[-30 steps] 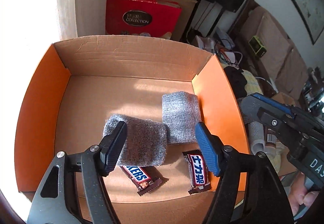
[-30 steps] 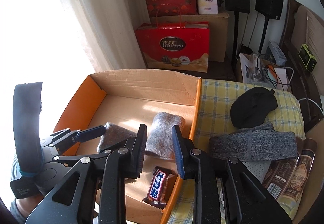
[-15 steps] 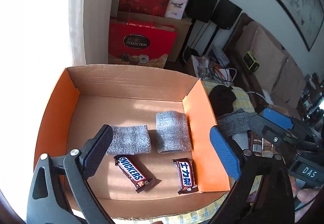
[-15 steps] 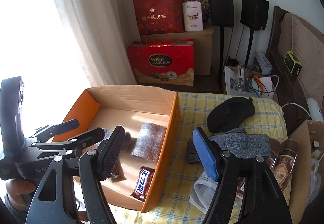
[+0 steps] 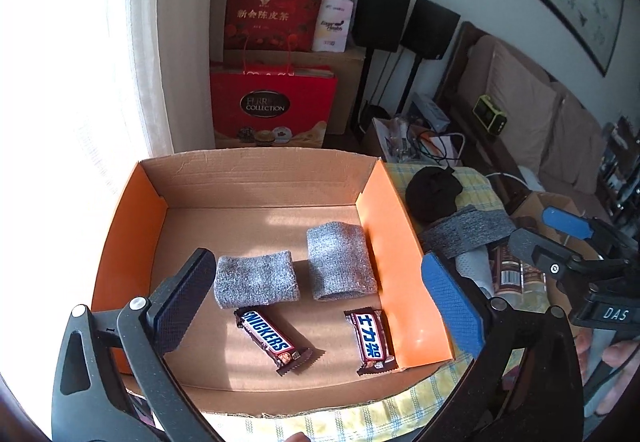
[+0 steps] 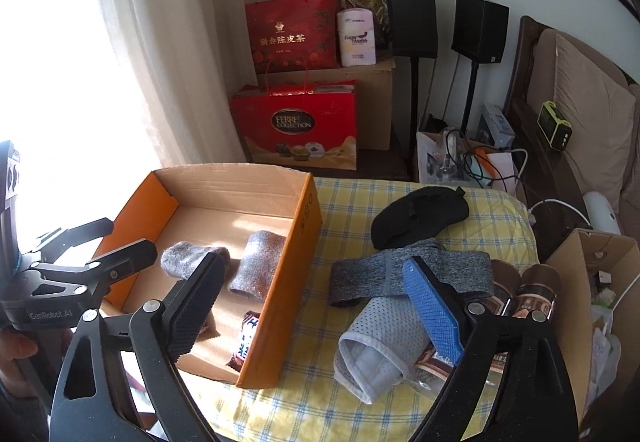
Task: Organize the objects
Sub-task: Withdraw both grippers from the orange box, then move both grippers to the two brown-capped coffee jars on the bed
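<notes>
**Cardboard box half filled, both grippers pulled back**

Cardboard box point(image 5: 404, 226) lies below the left gripper point(image 5: 316, 306), whose released jaws have risen off the grey wristbands point(image 5: 256, 278) and candy bars point(image 5: 272, 340) between them. Right gripper point(image 6: 316, 310), jaws now spread and empty, faces the headband point(image 6: 412, 274) on the bed point(image 6: 352, 210): likely next.

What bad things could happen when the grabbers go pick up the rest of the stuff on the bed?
1. The gray headband lies across the mesh sleeve and touches the black eye mask; lifting one may drag the others.
2. The brown bottles lie half under the fabric near the bed's edge and could roll off.
3. The right gripper could bump the cardboard box wall.
</notes>
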`<move>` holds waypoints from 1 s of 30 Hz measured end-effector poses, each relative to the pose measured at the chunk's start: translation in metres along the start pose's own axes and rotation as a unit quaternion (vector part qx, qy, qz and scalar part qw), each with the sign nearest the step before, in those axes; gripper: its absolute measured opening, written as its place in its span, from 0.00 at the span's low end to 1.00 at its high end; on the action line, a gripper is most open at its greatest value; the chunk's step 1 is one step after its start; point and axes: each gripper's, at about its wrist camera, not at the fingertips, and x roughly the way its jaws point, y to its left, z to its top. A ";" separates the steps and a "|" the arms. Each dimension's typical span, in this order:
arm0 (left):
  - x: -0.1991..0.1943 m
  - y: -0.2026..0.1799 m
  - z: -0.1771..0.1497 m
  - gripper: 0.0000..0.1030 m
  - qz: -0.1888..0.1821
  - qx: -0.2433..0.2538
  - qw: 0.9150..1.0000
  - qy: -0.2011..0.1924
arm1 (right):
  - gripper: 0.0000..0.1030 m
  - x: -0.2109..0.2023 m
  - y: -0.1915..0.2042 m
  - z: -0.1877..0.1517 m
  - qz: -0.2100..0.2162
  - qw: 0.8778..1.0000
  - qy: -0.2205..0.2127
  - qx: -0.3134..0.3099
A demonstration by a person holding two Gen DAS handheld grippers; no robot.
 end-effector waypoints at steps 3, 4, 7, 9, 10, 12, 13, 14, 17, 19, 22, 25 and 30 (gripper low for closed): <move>-0.002 -0.007 0.000 1.00 -0.005 0.007 1.000 -0.002 | 1.00 -0.001 -0.011 -0.003 0.001 1.000 0.002 0.012; -0.002 -0.010 0.000 1.00 -0.006 0.008 1.000 -0.001 | 1.00 -0.001 -0.014 -0.004 0.001 1.000 0.004 0.014; -0.002 -0.016 0.000 1.00 -0.014 0.005 1.000 -0.001 | 1.00 -0.005 -0.021 -0.008 -0.007 1.000 0.004 0.014; -0.002 -0.021 0.000 1.00 -0.018 0.007 1.000 -0.001 | 1.00 -0.009 -0.027 -0.009 -0.011 1.000 0.001 0.015; -0.003 -0.025 -0.001 1.00 -0.021 0.006 1.000 -0.003 | 1.00 -0.011 -0.030 -0.009 -0.013 1.000 0.000 0.016; -0.002 -0.031 -0.002 1.00 -0.030 0.004 1.000 -0.003 | 1.00 -0.016 -0.039 -0.011 -0.019 1.000 -0.002 0.015; -0.001 -0.034 -0.002 1.00 -0.037 0.002 0.999 0.000 | 1.00 -0.018 -0.043 -0.012 -0.022 1.000 -0.002 0.016; 0.000 -0.039 -0.003 1.00 -0.043 0.001 0.999 0.002 | 1.00 -0.020 -0.048 -0.013 -0.026 1.000 -0.002 0.016; 0.004 -0.054 -0.007 1.00 -0.059 0.004 0.998 0.009 | 1.00 -0.027 -0.064 -0.017 -0.039 0.999 -0.004 0.023; 0.006 -0.065 -0.009 1.00 -0.068 0.009 0.998 0.011 | 1.00 -0.032 -0.076 -0.021 -0.046 0.998 -0.005 0.030; 0.009 -0.083 -0.013 1.00 -0.086 0.017 0.996 0.011 | 1.00 -0.038 -0.095 -0.027 -0.062 0.997 -0.006 0.041; 0.015 -0.102 -0.017 1.00 -0.096 0.031 0.995 0.019 | 1.00 -0.043 -0.114 -0.033 -0.068 0.996 -0.004 0.056; 0.024 -0.137 -0.023 1.00 -0.111 0.056 0.992 0.031 | 0.99 -0.050 -0.140 -0.042 -0.068 0.995 -0.001 0.079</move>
